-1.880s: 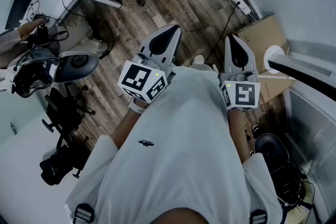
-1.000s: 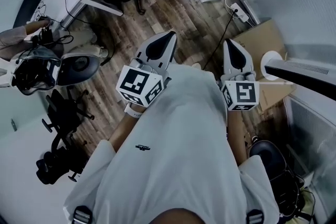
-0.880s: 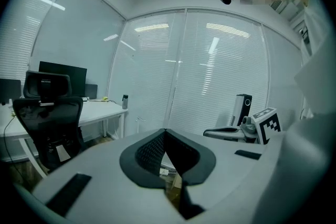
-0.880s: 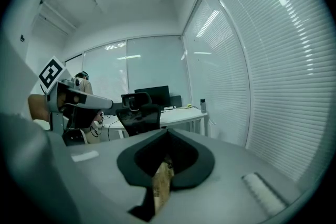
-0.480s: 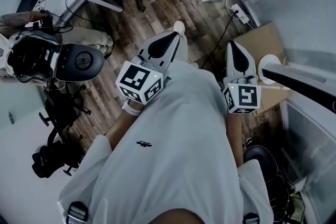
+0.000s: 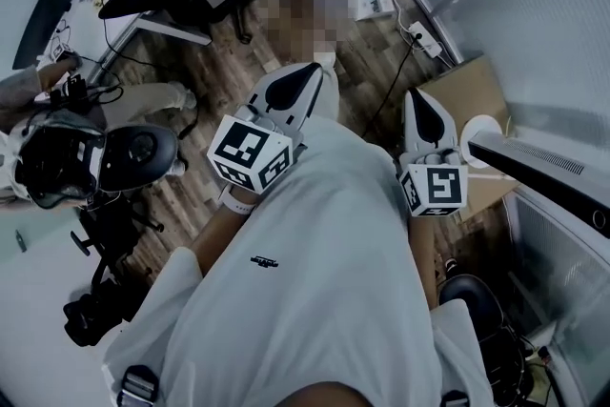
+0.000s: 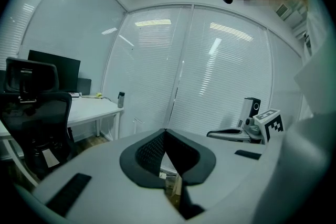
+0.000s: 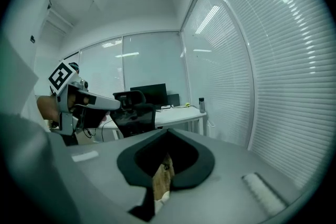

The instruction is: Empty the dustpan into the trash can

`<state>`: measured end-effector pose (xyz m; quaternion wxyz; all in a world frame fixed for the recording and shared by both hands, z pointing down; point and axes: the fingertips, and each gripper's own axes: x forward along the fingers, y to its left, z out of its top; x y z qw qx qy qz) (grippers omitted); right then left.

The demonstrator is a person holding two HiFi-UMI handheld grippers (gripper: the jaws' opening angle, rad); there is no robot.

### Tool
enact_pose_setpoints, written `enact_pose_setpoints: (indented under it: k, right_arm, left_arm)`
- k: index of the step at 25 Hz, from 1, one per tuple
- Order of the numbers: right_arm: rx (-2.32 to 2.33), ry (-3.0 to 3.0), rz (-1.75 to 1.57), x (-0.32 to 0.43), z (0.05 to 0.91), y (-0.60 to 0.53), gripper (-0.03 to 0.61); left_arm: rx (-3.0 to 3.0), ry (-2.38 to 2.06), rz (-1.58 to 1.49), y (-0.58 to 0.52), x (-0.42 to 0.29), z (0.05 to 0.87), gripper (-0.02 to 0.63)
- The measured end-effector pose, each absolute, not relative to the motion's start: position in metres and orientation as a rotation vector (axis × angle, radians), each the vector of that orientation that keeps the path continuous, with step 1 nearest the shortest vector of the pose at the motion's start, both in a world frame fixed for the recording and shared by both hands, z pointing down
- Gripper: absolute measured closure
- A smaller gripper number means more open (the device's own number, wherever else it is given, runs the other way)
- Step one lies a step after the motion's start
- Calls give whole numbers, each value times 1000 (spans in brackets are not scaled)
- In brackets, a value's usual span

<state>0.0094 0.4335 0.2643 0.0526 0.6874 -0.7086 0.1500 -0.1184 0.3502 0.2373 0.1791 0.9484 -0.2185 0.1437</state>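
I find no dustpan or trash can in these views. In the head view my left gripper (image 6: 309,70) and right gripper (image 6: 417,96) reach out in front of the white shirt, over the wood floor (image 6: 238,62). Each one's jaws are pressed together with nothing between them. The left gripper view looks along its shut jaws (image 7: 166,131) toward a wall of blinds, with the right gripper (image 7: 231,134) at its side. In the right gripper view the shut jaws (image 8: 168,131) point at a white desk (image 8: 178,115), and the left gripper (image 8: 94,102) shows at the left.
A black office chair (image 7: 37,118) and a monitor (image 7: 52,68) stand at the desk, with a bottle (image 7: 121,98) on its end. A flat cardboard sheet (image 6: 467,91), a power strip (image 6: 424,38) and cables lie on the right. Another person with headgear (image 6: 57,157) sits on the left.
The person has stepped forward across the floor, so the things around slide back in the head view. Both grippers travel along, still shut and empty.
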Motion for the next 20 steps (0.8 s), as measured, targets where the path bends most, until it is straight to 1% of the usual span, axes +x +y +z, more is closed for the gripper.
enact_pose_setpoints:
  k: [6,15,20]
  right_arm:
    - [2061,-2157,478,21,271,341,568]
    - [2040,-2117,483,58,264,203,568]
    - [2085,-2078,506,82,261,137,568]
  left_arm:
    - [2634,-576,439,258,-94,264,607]
    - [2686,-491,396,120,-45,247,607]
    - [2667,-432,424,59,-20,254,607]
